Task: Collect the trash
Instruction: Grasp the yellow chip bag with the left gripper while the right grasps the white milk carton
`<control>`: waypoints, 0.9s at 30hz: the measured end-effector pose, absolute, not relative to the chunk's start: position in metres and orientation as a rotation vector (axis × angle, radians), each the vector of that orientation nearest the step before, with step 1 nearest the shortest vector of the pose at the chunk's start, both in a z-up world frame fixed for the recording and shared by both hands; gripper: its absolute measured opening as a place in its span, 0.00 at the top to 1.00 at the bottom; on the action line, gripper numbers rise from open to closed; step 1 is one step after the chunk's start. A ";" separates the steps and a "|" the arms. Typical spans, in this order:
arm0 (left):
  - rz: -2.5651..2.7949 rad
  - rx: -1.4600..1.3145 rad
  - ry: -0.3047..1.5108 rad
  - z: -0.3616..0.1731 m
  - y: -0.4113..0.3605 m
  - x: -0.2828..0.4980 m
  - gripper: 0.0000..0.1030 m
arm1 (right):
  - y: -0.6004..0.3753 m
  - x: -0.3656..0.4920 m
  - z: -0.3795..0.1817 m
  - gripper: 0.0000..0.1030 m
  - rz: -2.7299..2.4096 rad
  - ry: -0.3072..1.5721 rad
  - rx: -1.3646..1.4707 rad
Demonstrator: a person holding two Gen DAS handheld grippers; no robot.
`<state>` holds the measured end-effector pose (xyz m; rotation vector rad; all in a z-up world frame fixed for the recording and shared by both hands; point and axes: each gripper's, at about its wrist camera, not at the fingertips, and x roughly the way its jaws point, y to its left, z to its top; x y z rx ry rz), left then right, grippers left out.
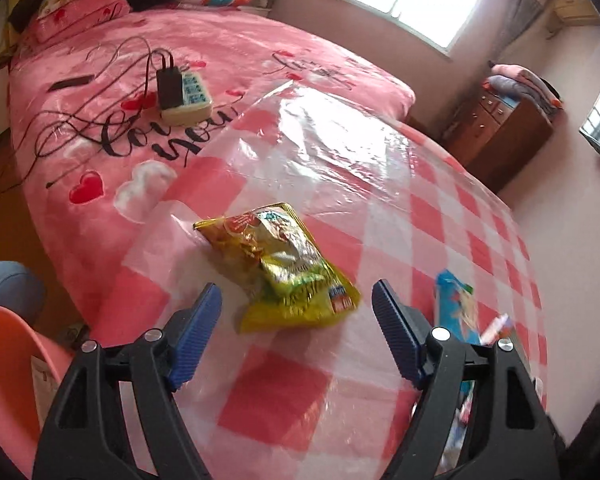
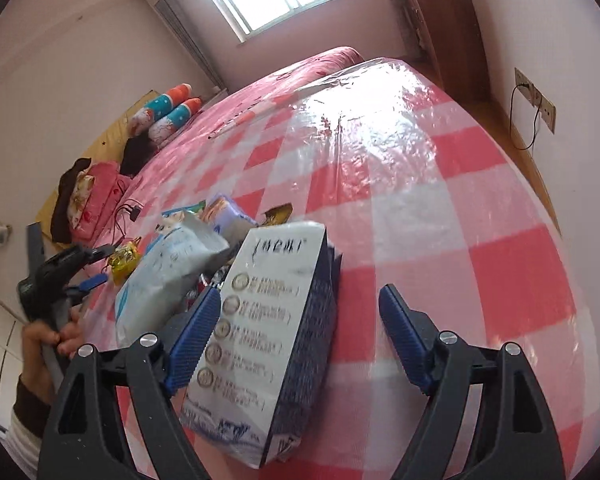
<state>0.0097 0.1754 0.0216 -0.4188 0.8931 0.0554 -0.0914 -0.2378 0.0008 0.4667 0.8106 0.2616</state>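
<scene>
A crinkly yellow-green snack bag (image 1: 286, 268) lies flat on the pink-checked table, near its edge by the bed, and a blue wrapper (image 1: 456, 304) sits a bit off to its right. In the right wrist view a tall white-and-navy carton (image 2: 260, 344) stands slightly tilted on the table. A pale blue-white pouch (image 2: 168, 268) leans right next to it, with a few more wrappers (image 2: 228, 212) piled just behind.

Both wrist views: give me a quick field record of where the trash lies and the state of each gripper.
surface: checked table cover
left gripper: open, holding nothing
ahead of left gripper: yellow snack bag, flat on the cover
right of it: blue wrapper
right gripper: open, not gripping
between its fingers: white carton, lying on the cover
behind carton: white bag
</scene>
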 end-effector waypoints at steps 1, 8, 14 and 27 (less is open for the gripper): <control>0.061 -0.424 0.898 0.019 0.176 0.015 0.24 | -0.237 -0.093 0.001 0.21 0.267 0.804 0.470; 0.131 -0.385 0.911 0.006 0.176 0.041 0.27 | -0.234 -0.095 0.001 0.21 0.296 0.804 0.471; 0.161 -0.296 0.904 0.001 0.164 0.045 0.38 | -0.222 -0.089 0.001 0.21 0.325 0.827 0.466; 0.095 -0.285 0.880 0.002 0.161 0.035 0.55 | -0.190 -0.083 0.004 0.26 0.252 0.859 0.286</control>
